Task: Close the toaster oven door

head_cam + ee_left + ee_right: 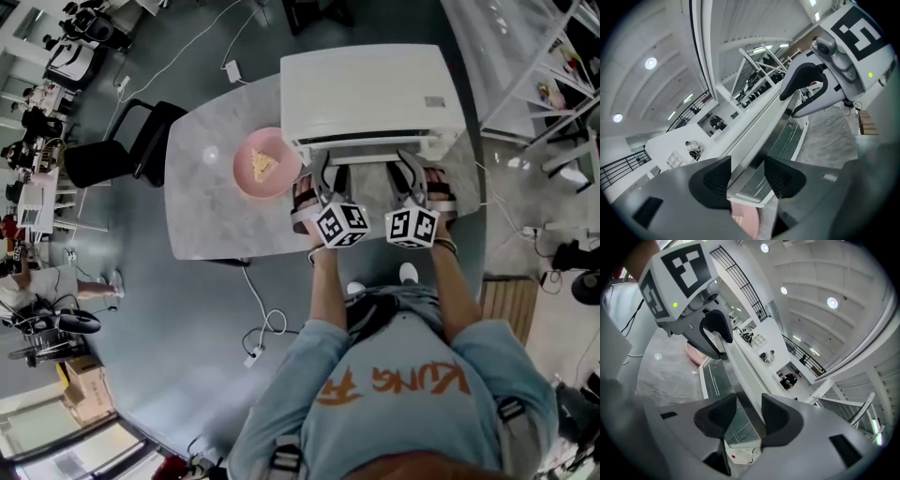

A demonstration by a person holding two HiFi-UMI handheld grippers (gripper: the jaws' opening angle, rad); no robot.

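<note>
White door handle (738,371) | right gripper (749,404) clamps it | left gripper (747,166) straddles (loosely)

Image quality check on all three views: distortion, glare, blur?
Head view: fisheye bends the room edges, toaster oven sharp. Left gripper view: black corner vignette, ceiling lights blown out. Right gripper view: same vignette, door handle crisp.

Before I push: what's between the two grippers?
Only a bare stretch of the door handle, from left gripper to right gripper; nothing else, shown in both gripper views.
</note>
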